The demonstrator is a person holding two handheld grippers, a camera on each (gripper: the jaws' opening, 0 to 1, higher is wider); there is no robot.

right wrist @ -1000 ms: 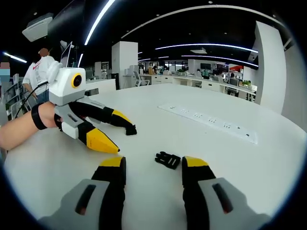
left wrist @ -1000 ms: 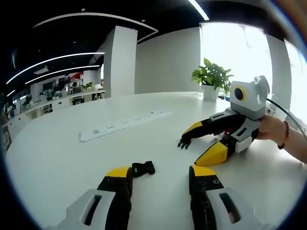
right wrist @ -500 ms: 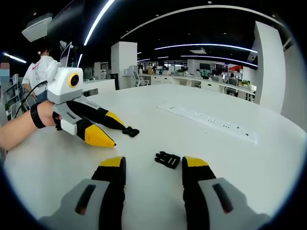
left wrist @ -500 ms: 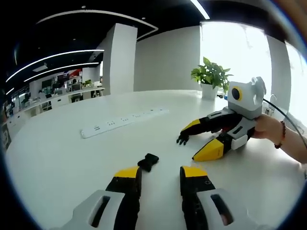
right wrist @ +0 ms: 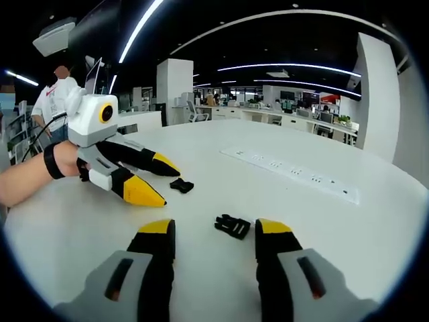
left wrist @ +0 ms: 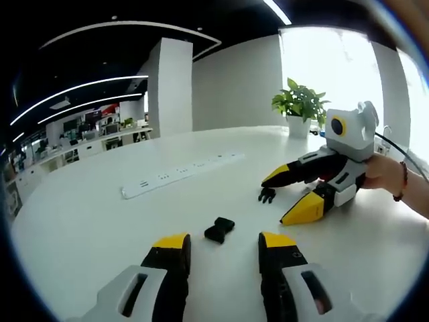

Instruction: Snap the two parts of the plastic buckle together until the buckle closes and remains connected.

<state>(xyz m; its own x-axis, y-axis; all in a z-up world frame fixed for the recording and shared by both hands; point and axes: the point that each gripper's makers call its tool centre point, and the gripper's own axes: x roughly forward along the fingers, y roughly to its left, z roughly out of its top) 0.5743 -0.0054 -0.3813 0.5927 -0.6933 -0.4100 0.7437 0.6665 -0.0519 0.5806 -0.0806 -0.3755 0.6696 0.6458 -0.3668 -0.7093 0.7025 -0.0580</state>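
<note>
Two separate black plastic buckle halves lie on the white round table (left wrist: 80, 221): socket half (left wrist: 219, 229) just ahead of the spread left gripper (left wrist: 223, 247), pronged half (right wrist: 232, 226) between the spread right gripper's (right wrist: 214, 231) jaw tips; prong detail indistinct.

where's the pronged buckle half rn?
The pronged buckle half lies on the white table, just ahead of the open right gripper in the right gripper view. The other buckle half lies apart, near the left gripper.
</note>
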